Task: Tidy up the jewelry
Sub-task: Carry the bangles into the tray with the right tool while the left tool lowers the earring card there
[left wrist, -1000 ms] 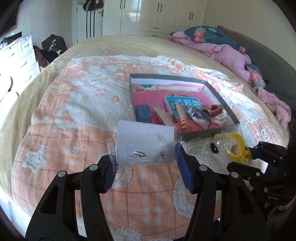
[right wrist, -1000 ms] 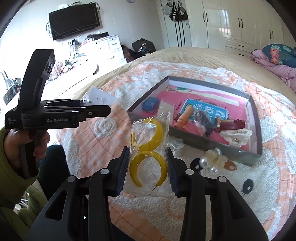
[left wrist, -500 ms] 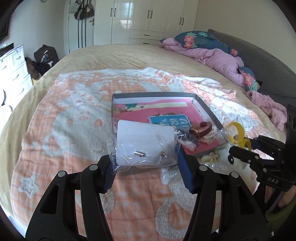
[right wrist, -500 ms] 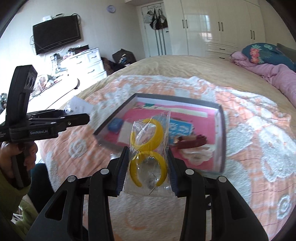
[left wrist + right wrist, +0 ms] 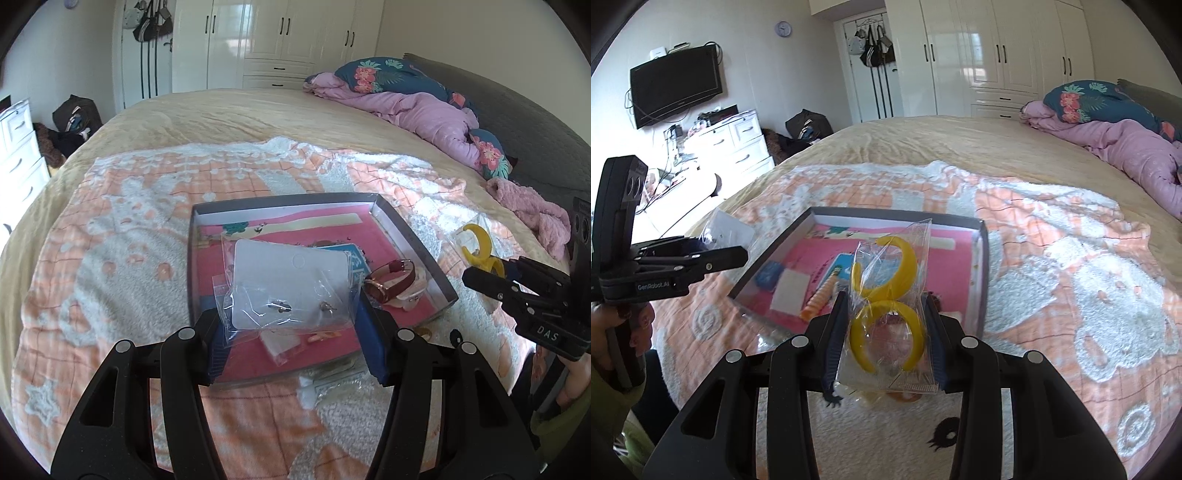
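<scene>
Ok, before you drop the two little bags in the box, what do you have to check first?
1. Left gripper jaws shut on the earring card bag: ok.
2. Right gripper jaws shut on the yellow hoops bag: ok.
3. Earring card bag held over the gray box: ok.
4. Yellow hoops bag over the box: cannot tell, it may be just short of the near edge.
5. Free room on the pink floor of the box: ok.
6. Two grippers apart from each other: ok.

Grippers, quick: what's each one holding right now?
Left gripper: jaws closed on the bagged earring card, above the box.
Right gripper: jaws closed on the bag of yellow hoops.
</scene>
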`<control>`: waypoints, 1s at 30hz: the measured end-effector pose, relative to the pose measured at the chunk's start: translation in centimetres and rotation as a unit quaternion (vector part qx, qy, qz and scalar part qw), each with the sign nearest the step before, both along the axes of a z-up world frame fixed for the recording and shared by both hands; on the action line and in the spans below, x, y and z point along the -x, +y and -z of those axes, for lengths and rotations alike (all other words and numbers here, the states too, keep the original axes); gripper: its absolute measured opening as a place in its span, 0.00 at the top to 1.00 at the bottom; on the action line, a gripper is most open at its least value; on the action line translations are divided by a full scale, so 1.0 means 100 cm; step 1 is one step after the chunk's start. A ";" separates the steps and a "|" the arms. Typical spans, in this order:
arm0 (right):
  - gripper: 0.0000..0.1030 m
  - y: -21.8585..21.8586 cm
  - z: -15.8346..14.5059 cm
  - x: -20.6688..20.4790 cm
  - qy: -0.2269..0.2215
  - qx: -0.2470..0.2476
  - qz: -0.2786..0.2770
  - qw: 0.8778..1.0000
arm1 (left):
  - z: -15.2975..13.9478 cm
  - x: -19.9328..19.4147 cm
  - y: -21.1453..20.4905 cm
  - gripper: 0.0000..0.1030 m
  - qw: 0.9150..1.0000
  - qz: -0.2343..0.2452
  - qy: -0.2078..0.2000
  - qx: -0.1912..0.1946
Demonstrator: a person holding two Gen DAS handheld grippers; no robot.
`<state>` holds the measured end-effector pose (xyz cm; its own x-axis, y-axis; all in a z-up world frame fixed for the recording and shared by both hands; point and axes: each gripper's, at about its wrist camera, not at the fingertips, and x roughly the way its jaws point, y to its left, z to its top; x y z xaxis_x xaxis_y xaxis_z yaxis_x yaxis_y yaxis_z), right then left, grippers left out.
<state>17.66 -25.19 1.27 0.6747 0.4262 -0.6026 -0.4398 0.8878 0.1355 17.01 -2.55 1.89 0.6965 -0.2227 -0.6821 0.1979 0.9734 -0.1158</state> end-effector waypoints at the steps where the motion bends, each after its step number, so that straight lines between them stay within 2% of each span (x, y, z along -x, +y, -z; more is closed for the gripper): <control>1: 0.63 -0.002 -0.001 -0.001 0.000 0.000 0.003 1.000 | 0.000 -0.001 -0.002 0.51 1.000 0.001 0.000 -0.001; 12: 0.63 -0.016 0.002 -0.017 0.000 0.001 0.032 0.999 | 0.005 -0.012 -0.007 0.51 1.000 0.008 0.004 0.003; 30: 0.63 -0.013 0.025 -0.053 0.025 -0.007 0.043 0.999 | 0.038 -0.037 -0.019 0.51 0.999 0.020 0.035 0.005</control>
<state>23.00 -26.48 -1.25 0.6779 0.3771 -0.6311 -0.3545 0.9197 0.1687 20.76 -4.42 -1.94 0.6382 -0.2565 -0.7259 0.2274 0.9636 -0.1405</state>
